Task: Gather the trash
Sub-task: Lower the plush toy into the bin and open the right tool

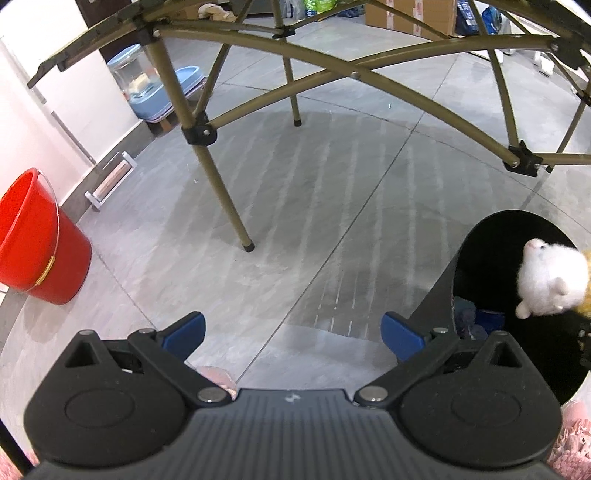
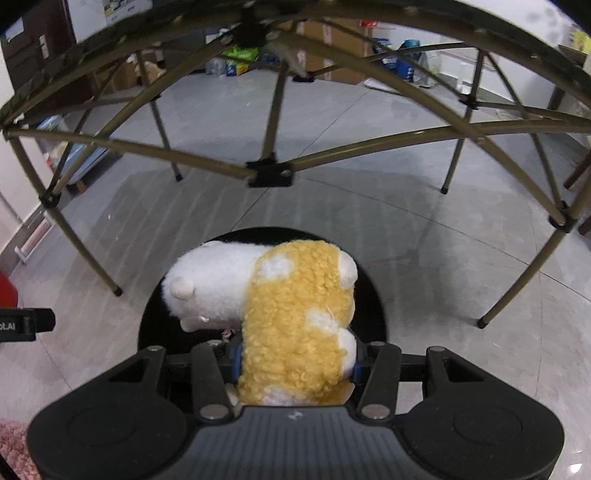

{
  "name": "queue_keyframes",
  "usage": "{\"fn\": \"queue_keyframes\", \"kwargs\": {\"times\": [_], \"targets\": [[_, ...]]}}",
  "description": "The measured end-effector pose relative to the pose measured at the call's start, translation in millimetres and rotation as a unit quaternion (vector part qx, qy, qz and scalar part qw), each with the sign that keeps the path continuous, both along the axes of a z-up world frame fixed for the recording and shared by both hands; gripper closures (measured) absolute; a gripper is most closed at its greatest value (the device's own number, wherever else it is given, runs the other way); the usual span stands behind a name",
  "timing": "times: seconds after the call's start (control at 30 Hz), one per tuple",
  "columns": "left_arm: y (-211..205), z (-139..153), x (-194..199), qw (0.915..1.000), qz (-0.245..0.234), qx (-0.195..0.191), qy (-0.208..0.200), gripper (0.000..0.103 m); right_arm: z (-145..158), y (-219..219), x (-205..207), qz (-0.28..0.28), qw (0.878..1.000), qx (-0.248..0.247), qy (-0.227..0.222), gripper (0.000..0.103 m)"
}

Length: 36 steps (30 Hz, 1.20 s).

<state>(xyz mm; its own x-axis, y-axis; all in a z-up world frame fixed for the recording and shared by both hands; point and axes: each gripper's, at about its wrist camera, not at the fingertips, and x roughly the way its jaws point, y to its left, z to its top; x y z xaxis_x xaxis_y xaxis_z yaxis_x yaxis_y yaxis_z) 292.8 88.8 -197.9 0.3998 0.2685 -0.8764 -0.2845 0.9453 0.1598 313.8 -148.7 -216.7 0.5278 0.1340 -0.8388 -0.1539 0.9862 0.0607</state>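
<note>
My right gripper (image 2: 295, 360) is shut on a white and yellow plush toy (image 2: 291, 306) and holds it over the open mouth of a black trash bin (image 2: 373, 306). In the left wrist view the same toy (image 1: 550, 280) hangs above the bin (image 1: 443, 288) at the right edge, and some dark blue trash lies inside the bin. My left gripper (image 1: 293, 334) is open and empty above the grey floor, just left of the bin.
A folding table frame with tan legs (image 1: 221, 195) stands ahead over the tiled floor. A red bucket (image 1: 37, 243) sits at the left by the wall. A blue container (image 1: 155, 92) and cardboard boxes (image 1: 410, 14) stand further back.
</note>
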Motion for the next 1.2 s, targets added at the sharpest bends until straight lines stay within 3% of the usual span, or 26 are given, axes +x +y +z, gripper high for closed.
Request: {"fn": "queue_keyframes", "kwargs": {"times": [0.63,0.97,1.03,1.1,1.13,1.2], "targets": [[0.9,-1.7,-0.1,0.9999,-0.004,-0.007,0.006,0.0,-44.9,27.6,15.5,0.001,0.997,-0.035,0.074,0.055],[-0.4,-2.2,0.4,0.9999,-0.006,-0.01,0.006,0.0,-52.4,30.9,19.2,0.002,0.996,-0.038,0.086,0.054],[-0.5,-2.2,0.4,0.9999,-0.006,-0.01,0.006,0.0,-51.3,30.1,19.7,-0.001,0.996,-0.036,0.088,0.05],[-1.4,-2.8,1.1,0.9999,-0.007,-0.01,0.006,0.0,-50.9,29.9,21.0,-0.007,0.995,-0.032,0.09,0.028],[-1.9,-2.9,0.8,0.9999,-0.007,-0.01,0.005,0.0,-50.1,28.9,21.2,-0.01,0.996,-0.032,0.088,0.01],[-2.6,-2.7,0.6,0.9999,-0.007,-0.01,0.005,0.0,-48.1,27.8,21.1,-0.011,0.996,-0.032,0.083,0.003]]}}
